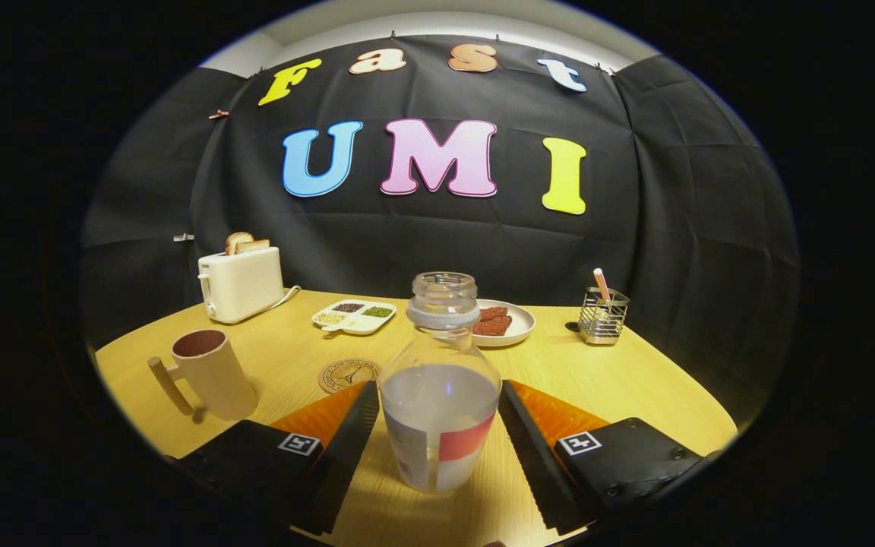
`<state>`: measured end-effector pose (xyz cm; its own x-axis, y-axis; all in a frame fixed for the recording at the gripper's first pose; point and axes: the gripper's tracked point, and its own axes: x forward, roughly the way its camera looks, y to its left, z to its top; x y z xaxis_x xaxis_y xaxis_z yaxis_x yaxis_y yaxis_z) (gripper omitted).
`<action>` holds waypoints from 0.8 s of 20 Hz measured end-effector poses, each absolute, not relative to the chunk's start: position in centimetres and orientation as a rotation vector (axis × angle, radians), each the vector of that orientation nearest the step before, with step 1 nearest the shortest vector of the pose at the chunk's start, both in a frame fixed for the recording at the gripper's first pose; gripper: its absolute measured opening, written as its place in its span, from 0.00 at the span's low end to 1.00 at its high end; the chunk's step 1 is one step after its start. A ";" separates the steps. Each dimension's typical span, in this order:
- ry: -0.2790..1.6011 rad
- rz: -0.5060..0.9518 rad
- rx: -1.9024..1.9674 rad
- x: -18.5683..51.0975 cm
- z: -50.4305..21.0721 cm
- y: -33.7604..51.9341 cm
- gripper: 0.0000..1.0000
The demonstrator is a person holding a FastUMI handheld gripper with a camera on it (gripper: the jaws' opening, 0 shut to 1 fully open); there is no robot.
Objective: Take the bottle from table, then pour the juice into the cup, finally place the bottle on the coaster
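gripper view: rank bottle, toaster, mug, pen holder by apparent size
1. bottle, standing between the open fingers; it is nearest the camera, so its lead is partly nearness
2. toaster and mug look about alike; not ranking them
3. pen holder, smallest

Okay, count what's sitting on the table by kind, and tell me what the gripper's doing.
Bottle: 1, between the open gripper's fingers, apparently not yet clamped
Cup: 1
Coaster: 1
Toaster: 1
Divided tray: 1
Plate: 1
Wire holder: 1
Total: 7
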<state>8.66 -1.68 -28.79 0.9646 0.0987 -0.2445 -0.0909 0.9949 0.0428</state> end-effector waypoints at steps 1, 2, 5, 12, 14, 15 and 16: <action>0.254 0.095 0.032 8.8 -28.9 -1.7 0.98; 0.259 0.095 0.031 8.8 -29.1 -1.8 0.95; 0.275 0.102 0.050 8.8 -29.4 -1.5 0.79; 0.285 0.165 -0.010 9.0 -29.1 -0.4 0.75; 0.276 0.178 -0.031 9.2 -28.3 -0.2 0.74; 0.270 0.187 -0.052 9.3 -27.8 0.1 0.74; 0.260 0.199 -0.077 9.5 -27.2 0.4 0.74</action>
